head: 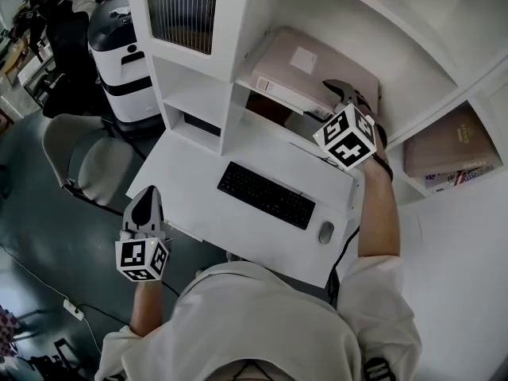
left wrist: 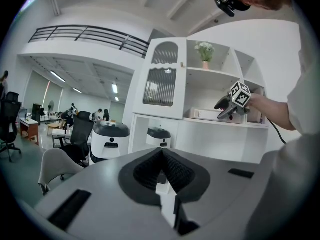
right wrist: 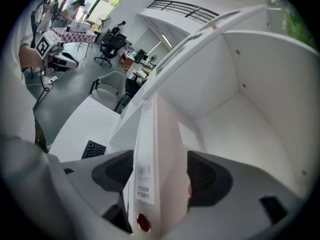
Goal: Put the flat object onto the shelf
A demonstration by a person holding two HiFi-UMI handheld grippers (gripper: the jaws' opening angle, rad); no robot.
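The flat object is a pale pink binder. It lies tilted in the middle compartment of the white shelf unit, spine toward the front. My right gripper is at its right end, shut on it. In the right gripper view the binder stands edge-on between both pads of the right gripper and reaches into the white compartment. My left gripper hangs low to the left of the desk, shut and holding nothing. In its own view the left gripper has its pads together.
A black keyboard and a mouse lie on the white desk below the shelf. Books fill the lower right compartment. A grey chair and a white-and-black machine stand to the left.
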